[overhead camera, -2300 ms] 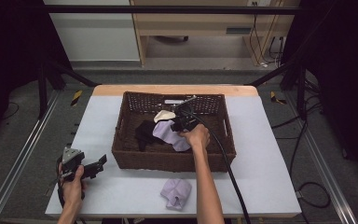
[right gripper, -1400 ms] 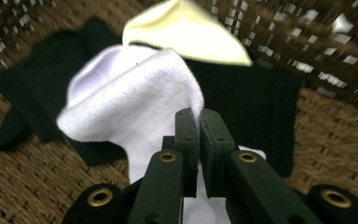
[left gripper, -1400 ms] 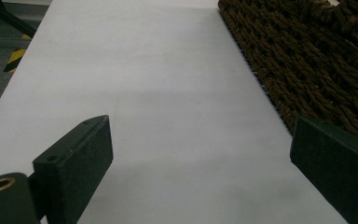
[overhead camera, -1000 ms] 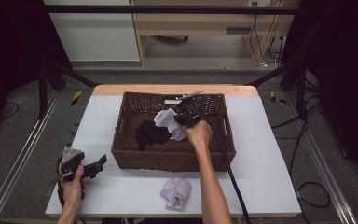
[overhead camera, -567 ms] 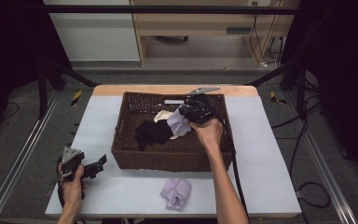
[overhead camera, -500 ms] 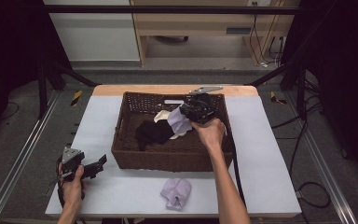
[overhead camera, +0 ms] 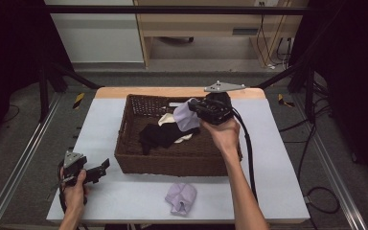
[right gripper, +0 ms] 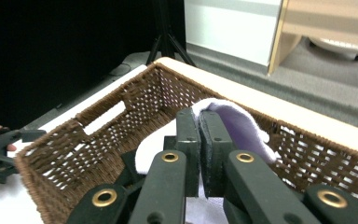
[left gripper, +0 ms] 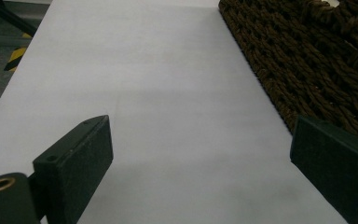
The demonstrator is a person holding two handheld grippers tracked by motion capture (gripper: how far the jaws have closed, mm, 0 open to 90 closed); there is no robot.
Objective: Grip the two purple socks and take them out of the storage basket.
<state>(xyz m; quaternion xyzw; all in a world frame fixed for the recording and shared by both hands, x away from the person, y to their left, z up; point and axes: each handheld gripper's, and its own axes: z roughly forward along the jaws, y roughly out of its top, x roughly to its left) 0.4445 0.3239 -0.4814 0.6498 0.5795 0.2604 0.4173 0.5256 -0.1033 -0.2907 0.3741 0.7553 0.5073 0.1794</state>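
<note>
Now | right claw [overhead camera: 197, 109] pinches lilac cloth [overhead camera: 187, 115], soft, folded, above basket [overhead camera: 172, 160] | left claw [overhead camera: 103, 165] spread wide, bare.

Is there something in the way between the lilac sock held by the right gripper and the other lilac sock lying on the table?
Yes. The lilac sock in the right gripper hangs over the basket; the basket's near wall stands between it and the folded sock.

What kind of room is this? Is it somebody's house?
Probably not a house. It looks like a lab or workshop set up for recording. A white table stands in a black metal frame, cables trail on the grey floor, and a person holds a gripper over a wicker basket.
</note>
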